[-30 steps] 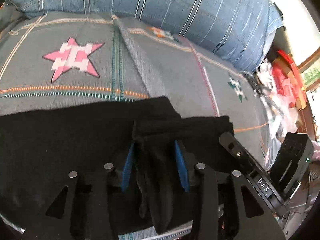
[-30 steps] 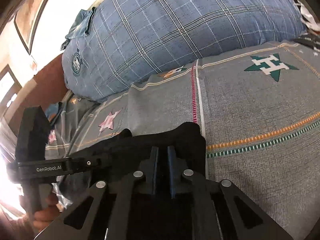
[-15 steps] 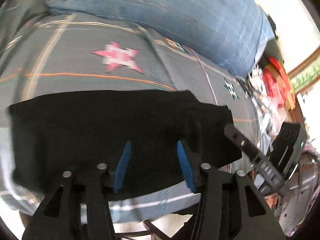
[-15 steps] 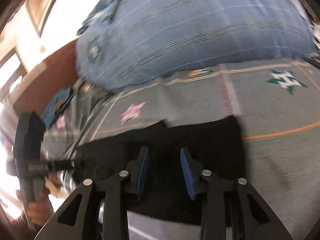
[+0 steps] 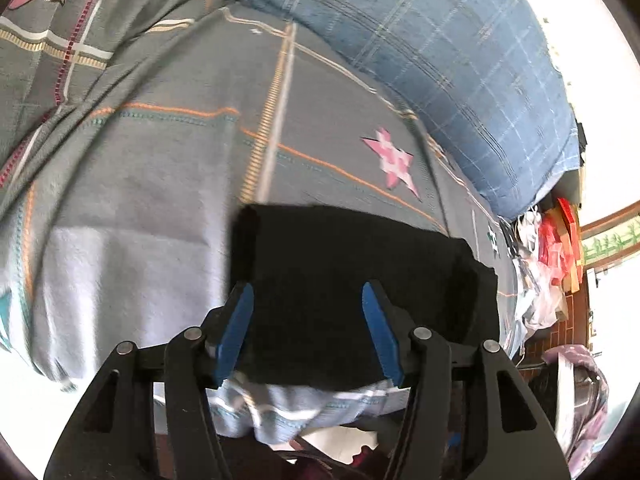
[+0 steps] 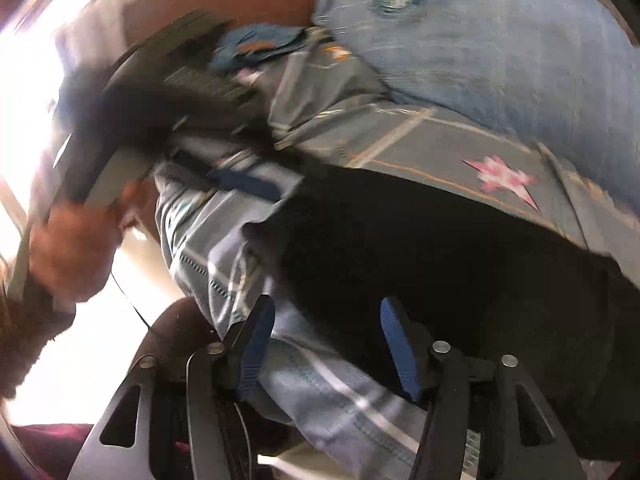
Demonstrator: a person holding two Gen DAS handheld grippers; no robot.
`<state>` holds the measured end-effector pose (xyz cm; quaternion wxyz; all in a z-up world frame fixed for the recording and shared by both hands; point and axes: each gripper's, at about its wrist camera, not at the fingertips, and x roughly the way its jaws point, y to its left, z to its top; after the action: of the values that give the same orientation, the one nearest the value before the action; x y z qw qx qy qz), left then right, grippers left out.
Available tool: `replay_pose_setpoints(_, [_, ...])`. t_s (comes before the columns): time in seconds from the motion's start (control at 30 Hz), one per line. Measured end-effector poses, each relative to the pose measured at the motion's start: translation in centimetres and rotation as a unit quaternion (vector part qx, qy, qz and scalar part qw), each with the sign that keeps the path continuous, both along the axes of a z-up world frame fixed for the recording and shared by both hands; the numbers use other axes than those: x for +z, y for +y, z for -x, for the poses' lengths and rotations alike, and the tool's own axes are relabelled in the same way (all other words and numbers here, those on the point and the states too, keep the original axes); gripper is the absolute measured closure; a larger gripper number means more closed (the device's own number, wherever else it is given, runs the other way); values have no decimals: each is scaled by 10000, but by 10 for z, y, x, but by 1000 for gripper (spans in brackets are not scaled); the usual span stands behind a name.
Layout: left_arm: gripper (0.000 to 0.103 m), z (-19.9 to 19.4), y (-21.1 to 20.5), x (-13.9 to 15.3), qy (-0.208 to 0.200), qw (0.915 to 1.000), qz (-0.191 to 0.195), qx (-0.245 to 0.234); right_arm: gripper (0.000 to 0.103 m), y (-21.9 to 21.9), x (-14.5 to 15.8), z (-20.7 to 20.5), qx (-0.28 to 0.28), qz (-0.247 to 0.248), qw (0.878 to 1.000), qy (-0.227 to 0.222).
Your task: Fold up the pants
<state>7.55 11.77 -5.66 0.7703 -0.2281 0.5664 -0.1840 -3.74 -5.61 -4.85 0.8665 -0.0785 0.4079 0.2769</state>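
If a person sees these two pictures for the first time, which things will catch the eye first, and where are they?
The black pants, folded into a compact block, lie near the front edge of the grey patterned bedspread, right ahead of the open left gripper. Behind them rises a big blue plaid pillow, and a pink star marks the bedspread between the two. The right wrist view is blurred, with the right gripper open too.

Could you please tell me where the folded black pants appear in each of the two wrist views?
Left wrist: black pants lie lower centre, just beyond the open left gripper.
Right wrist: the pants fill centre-right, ahead of the open right gripper.
Shared landmark: pink star beyond the pants.
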Motion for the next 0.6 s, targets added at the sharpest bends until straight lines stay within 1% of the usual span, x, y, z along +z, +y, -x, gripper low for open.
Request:
replay_pose_setpoints(0.1, [48, -14, 8, -7, 180, 9998, 82, -32, 44, 31, -7, 12, 271, 591, 9968, -471])
replay_pose_setpoints(0.23, [47, -27, 12, -12, 321, 9993, 175, -97, 44, 61, -22, 12, 373, 1212, 9888, -782])
replay_pose_setpoints(0.3, [47, -30, 11, -12, 344, 9992, 168, -143, 44, 75, -31, 11, 442, 1544, 9822, -978])
replay_pose_setpoints(0.33, [47, -31, 10, -12, 356, 9991, 158, -179, 44, 82, -37, 11, 460, 1761, 9763, -1168])
replay_pose_setpoints(0.4, [47, -34, 8, -12, 370, 9989, 132, -241, 46, 90, -44, 11, 509, 2020, 9675, -1433])
replay_pose_setpoints(0.43, [47, -35, 7, -12, 373, 9989, 115, -268, 51, 91, -44, 13, 538, 2043, 9642, -1602])
replay_pose_setpoints(0.47, [47, -36, 8, -12, 384, 9988, 96, -285, 68, 92, -43, 12, 531, 2094, 9627, -1631])
replay_pose_setpoints(0.5, [47, -38, 8, -12, 402, 9987, 76, -296, 78, 89, -39, 10, 523, 2028, 9649, -1586])
replay_pose_setpoints(0.57, [47, -41, 9, -12, 402, 9987, 64, -319, 87, 77, -26, 9, 368, 1704, 9724, -1549])
replay_pose_setpoints(0.6, [47, -43, 9, -12, 417, 9986, 49, -327, 87, 70, -18, 10, 289, 1534, 9757, -1538])
